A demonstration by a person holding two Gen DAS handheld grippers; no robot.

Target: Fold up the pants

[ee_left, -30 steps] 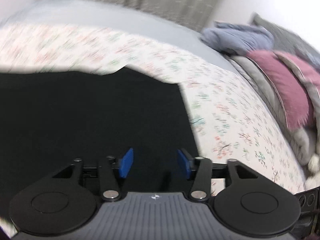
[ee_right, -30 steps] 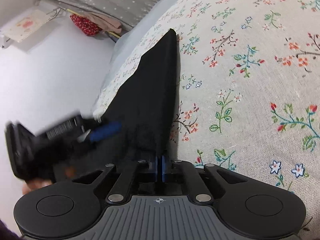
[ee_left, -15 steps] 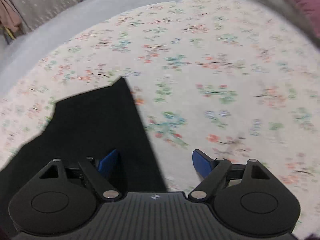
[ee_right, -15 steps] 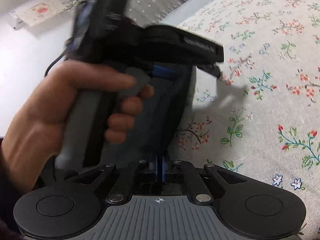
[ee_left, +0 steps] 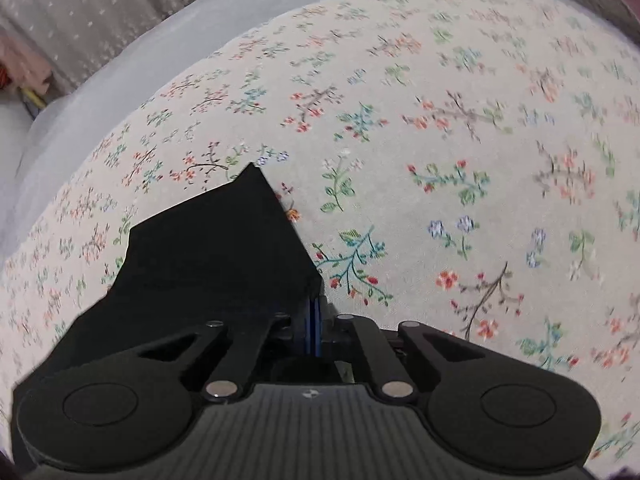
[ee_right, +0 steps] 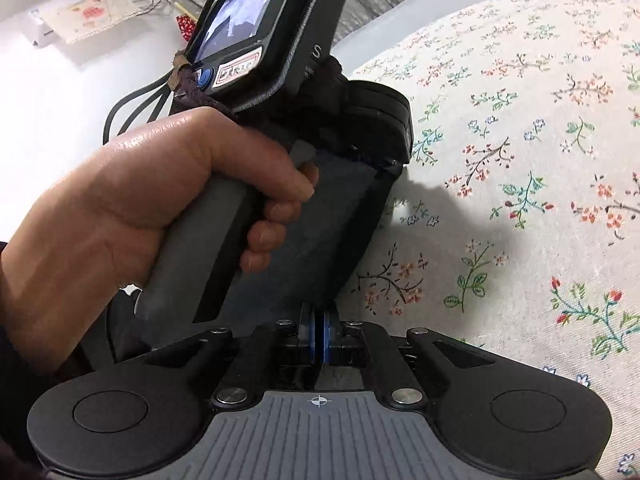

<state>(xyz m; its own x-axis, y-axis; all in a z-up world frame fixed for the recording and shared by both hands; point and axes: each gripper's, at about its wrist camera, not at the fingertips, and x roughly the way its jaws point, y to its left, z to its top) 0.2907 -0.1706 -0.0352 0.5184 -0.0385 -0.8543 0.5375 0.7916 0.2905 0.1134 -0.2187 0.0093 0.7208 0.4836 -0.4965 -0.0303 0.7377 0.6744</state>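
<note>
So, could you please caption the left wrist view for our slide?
Left gripper, jaws just closed, pinches the edge of the black fabric pants on the floral bedsheet.

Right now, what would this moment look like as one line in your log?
left gripper: just closed, shut on black pants edge | right gripper: shut on pants | left hand: gripping handle | surface: floral bedsheet

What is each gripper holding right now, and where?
Both are shut on the black pants: the left gripper pinches their right-hand edge, the right gripper their near edge.
</note>
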